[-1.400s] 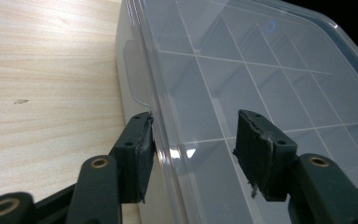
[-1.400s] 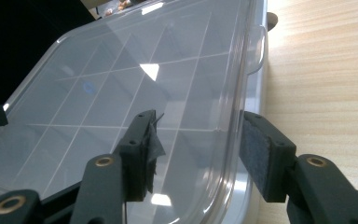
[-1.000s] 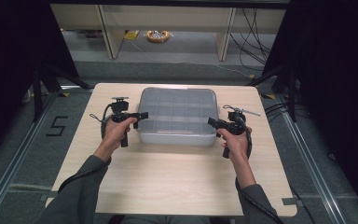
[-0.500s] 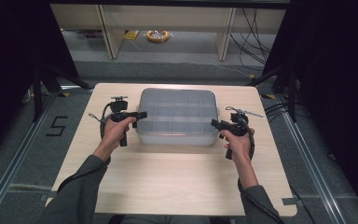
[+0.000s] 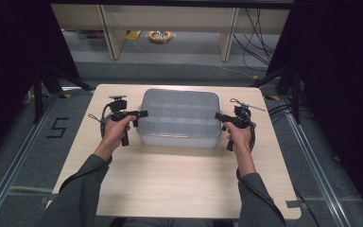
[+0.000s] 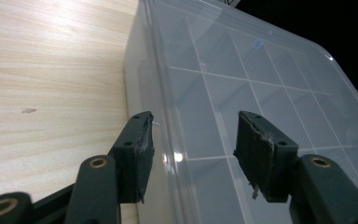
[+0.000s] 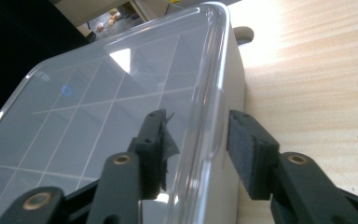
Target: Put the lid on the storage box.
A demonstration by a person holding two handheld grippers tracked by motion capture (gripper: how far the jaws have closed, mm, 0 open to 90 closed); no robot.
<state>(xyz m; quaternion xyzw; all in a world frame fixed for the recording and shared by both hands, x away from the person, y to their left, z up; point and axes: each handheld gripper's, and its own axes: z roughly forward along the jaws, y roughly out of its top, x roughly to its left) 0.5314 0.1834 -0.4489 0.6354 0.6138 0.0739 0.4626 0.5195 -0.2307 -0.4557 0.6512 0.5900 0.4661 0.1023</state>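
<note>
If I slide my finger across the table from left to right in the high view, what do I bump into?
Left black two-jaw gripper → clear plastic box with a grid of compartments → right black two-jaw gripper.

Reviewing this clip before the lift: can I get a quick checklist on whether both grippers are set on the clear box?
1. Left gripper straddles the rim of the clear box: ok, jaws open on either side.
2. Right gripper straddles the opposite rim: ok, jaws open.
3. Jaws closed on the rim: not ok, gaps on both.
4. Lid seated: cannot tell.
5. Box flat on the table: ok.
6. Compartments empty: cannot tell.
</note>
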